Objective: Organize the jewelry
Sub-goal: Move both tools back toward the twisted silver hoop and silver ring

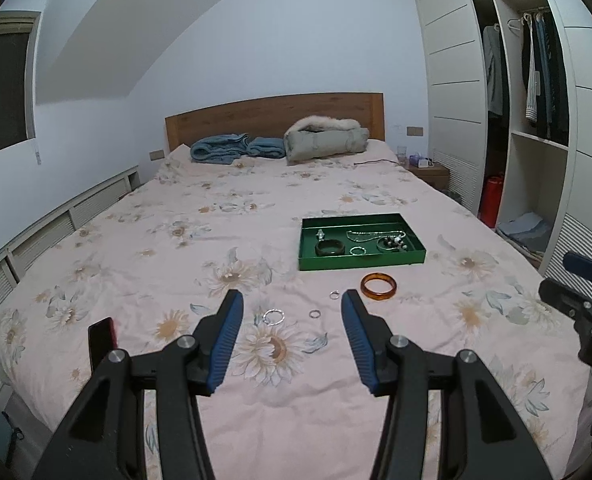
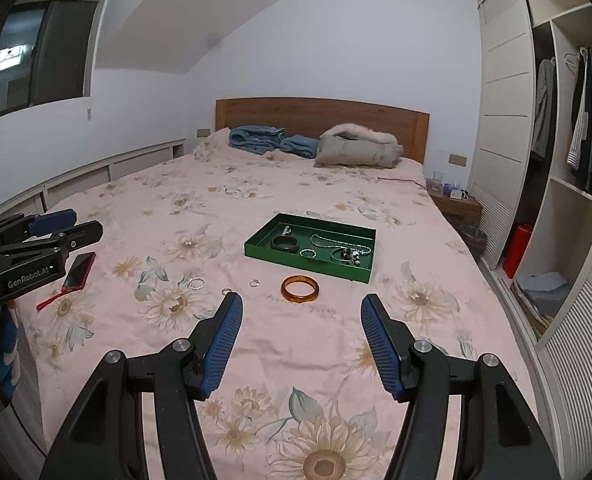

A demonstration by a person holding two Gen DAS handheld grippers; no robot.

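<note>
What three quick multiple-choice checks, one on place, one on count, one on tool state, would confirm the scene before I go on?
1. Where does the amber bangle lie?
A. inside the green tray
B. on the bedspread, just outside the tray
C. on the nightstand

2. How many loose pieces lie on the bedspread outside the green tray?
A. one
B. two
C. four

3. How do both tools stand?
A. open, empty
B. shut on a ring
C. holding the tray

Key: 1 B, the bangle sits on the cloth before the tray's near wall. 2 C, the bangle, a silver hoop and two small rings. 3 A, the left tool and right tool show only bedspread between their fingers.
</note>
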